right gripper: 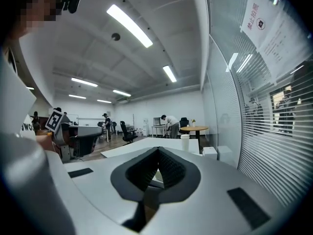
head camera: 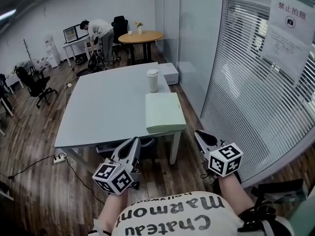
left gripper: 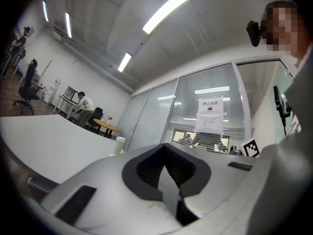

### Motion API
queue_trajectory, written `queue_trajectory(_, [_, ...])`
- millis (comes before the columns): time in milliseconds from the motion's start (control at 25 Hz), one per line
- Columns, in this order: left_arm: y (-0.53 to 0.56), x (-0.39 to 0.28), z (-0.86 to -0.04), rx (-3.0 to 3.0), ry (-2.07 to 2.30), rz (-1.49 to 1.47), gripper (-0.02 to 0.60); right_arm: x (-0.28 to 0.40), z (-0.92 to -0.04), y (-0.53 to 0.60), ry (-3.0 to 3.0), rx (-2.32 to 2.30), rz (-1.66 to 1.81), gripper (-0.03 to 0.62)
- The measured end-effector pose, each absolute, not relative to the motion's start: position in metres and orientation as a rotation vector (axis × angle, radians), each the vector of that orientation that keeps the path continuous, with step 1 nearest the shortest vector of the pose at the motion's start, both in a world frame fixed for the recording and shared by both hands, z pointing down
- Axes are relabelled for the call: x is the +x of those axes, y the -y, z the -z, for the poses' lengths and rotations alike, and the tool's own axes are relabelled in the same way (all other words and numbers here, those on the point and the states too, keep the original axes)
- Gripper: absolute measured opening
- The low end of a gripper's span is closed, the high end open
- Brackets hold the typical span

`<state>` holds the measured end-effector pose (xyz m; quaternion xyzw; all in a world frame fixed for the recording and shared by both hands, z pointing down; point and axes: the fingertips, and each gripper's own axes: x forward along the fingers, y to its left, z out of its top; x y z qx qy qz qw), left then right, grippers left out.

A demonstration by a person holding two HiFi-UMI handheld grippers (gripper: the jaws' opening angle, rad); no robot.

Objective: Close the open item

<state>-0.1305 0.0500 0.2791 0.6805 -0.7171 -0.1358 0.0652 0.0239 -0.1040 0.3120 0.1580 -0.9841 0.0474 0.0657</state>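
Your left gripper (head camera: 133,142) has its jaws pressed together on nothing, short of the table (head camera: 98,107). The pale green flat item (head camera: 164,111) lies ahead between both grippers, with a cup (head camera: 153,80) beyond it. Your right gripper (head camera: 198,134) is likewise closed and empty.

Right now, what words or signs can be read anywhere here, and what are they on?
"禁止拍照": heading of the paper notice on the glass wall; its smaller print is too small to read.
"Chateau Marmont": the person's shirt, upside down in the head view.
"Hollywood": same shirt, a smaller line.
The paper cup and the flat green item show no readable print.
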Motion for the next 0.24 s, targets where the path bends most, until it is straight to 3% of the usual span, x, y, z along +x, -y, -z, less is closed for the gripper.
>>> queue_trajectory(240, [-0.047, -0.143, -0.267, 2.053, 2.201, 0.425, 0.002, 0.023, -0.314, 0.108, 2.964, 0.487, -0.134, -0.002])
